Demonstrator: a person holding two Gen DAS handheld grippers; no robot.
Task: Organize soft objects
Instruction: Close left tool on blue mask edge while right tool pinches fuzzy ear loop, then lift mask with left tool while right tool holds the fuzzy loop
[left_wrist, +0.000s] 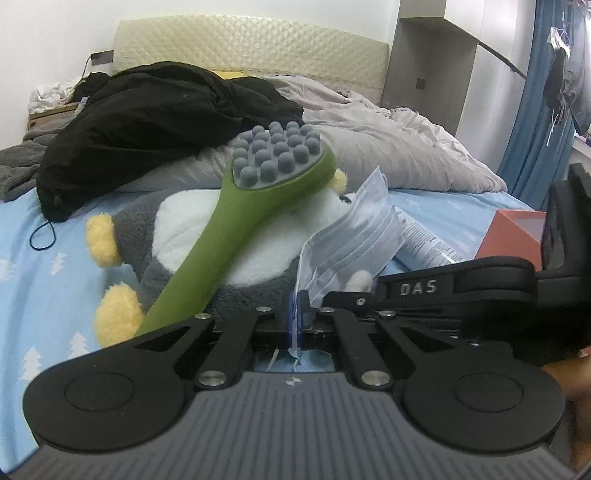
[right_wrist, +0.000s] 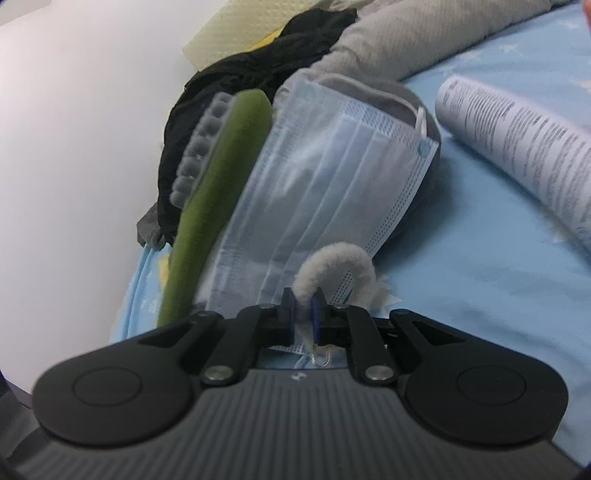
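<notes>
An unmade bed (left_wrist: 44, 258), cluttered. The left gripper (left_wrist: 298, 306) is pinched tight on the face mask's (left_wrist: 351, 240) edge; the right gripper (right_wrist: 303, 306) clamps a fuzzy loop (right_wrist: 332, 258) beside it. The penguin toy (left_wrist: 207, 236) and massage brush (left_wrist: 236, 221) lie unsorted: barely begun.

Both wrist views — low, close — share the mask pack (left_wrist: 354, 236).

Left wrist view: penguin plush (left_wrist: 192, 236) lies on the bed sheet (left_wrist: 44, 266). Massage brush (left_wrist: 255, 192) rests across it, head far, handle near-left. Face mask (left_wrist: 351, 240) just right of the brush, over the plush's right side. Tube (left_wrist: 424, 240) right of the mask; box (left_wrist: 513, 236) farther right. Jacket (left_wrist: 147, 125) and duvet (left_wrist: 388, 147) behind.
</notes>
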